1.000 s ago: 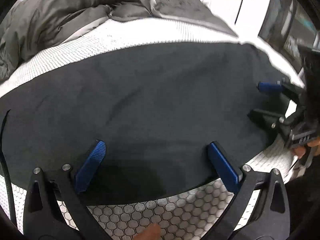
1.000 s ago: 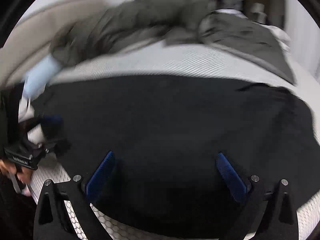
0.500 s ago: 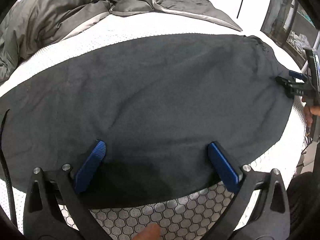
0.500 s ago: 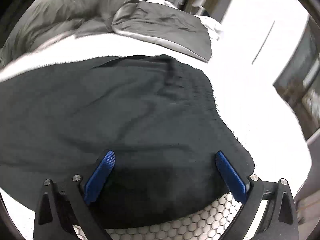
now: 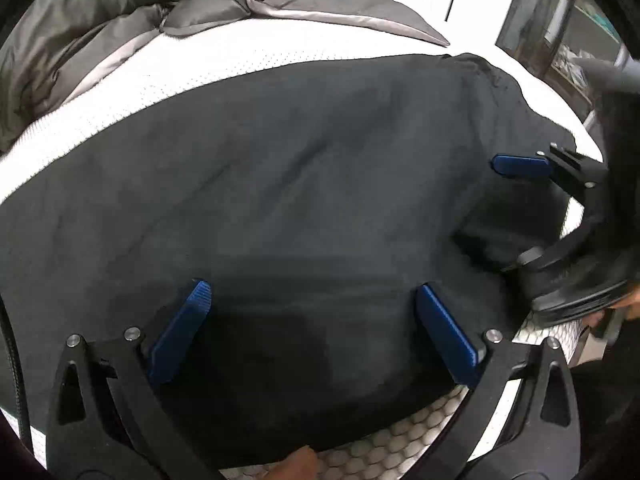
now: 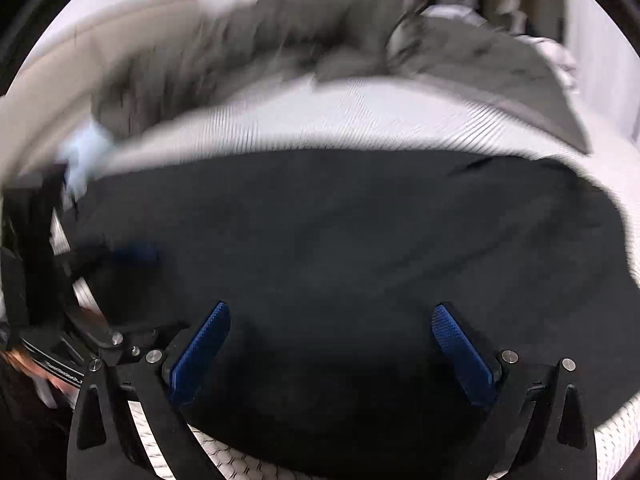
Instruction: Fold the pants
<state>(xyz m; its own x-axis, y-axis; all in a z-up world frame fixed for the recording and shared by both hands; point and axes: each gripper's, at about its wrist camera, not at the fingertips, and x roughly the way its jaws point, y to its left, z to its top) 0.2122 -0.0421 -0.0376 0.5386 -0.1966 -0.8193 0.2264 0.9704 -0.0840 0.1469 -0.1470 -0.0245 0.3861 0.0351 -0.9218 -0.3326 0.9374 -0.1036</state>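
On the white textured mattress (image 5: 248, 60), black fleece pants (image 5: 300, 168) spread flat; left gripper (image 5: 312, 320) and right gripper (image 6: 328, 344) gaping at six o'clock. Risk: snagging mattress cover, bunching cloth.

We're in a bedroom, folks: a bed (image 5: 224, 60) with a white textured mattress cover fills the view, a rumpled grey duvet (image 5: 120, 12) is bunched at its far side, and off to the right stands a glass-fronted cabinet (image 5: 560, 40) (contents too blurred to name).
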